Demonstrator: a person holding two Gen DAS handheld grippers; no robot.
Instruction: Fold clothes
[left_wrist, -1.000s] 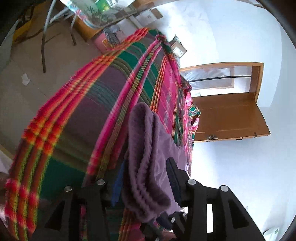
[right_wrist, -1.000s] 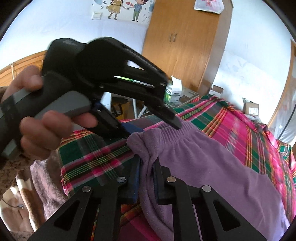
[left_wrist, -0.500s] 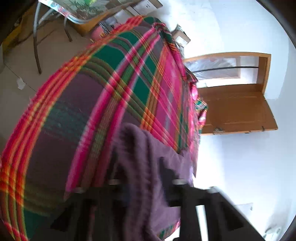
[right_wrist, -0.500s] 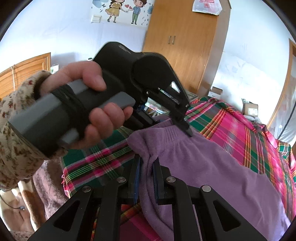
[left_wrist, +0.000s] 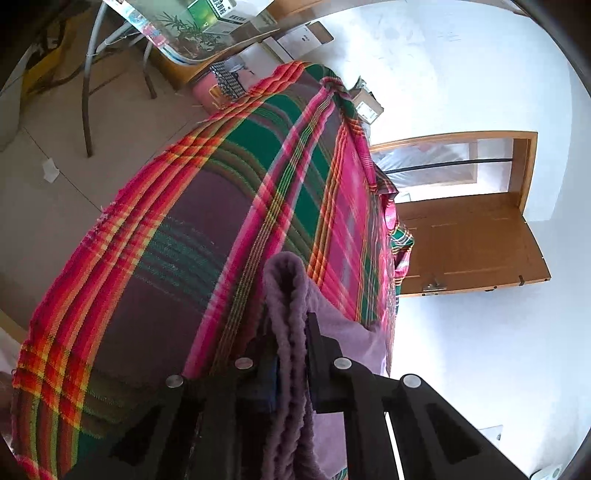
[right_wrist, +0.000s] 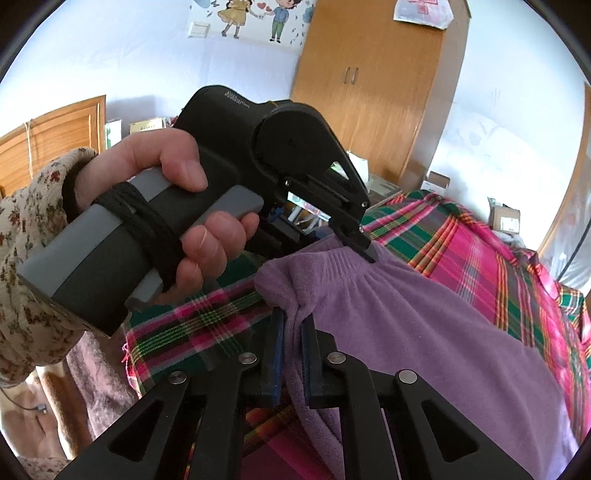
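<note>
a: step: gripping waistband of purple fleece trousers (right_wrist: 424, 325) on plaid bed cover (left_wrist: 207, 236). left claw (left_wrist: 291, 354), right claw (right_wrist: 291, 354): both clamped on fleece.
b: next, likely: lifting together, folding over.

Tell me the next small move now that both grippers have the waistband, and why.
Probably draw the two grippers apart to pull the waistband taut. The left gripper and right gripper are each shut on the gathered edge of the purple fleece garment, close together, and the fabric between them is bunched. The rest lies on the plaid bedspread, so stretching first should give a straight fold line.
</note>
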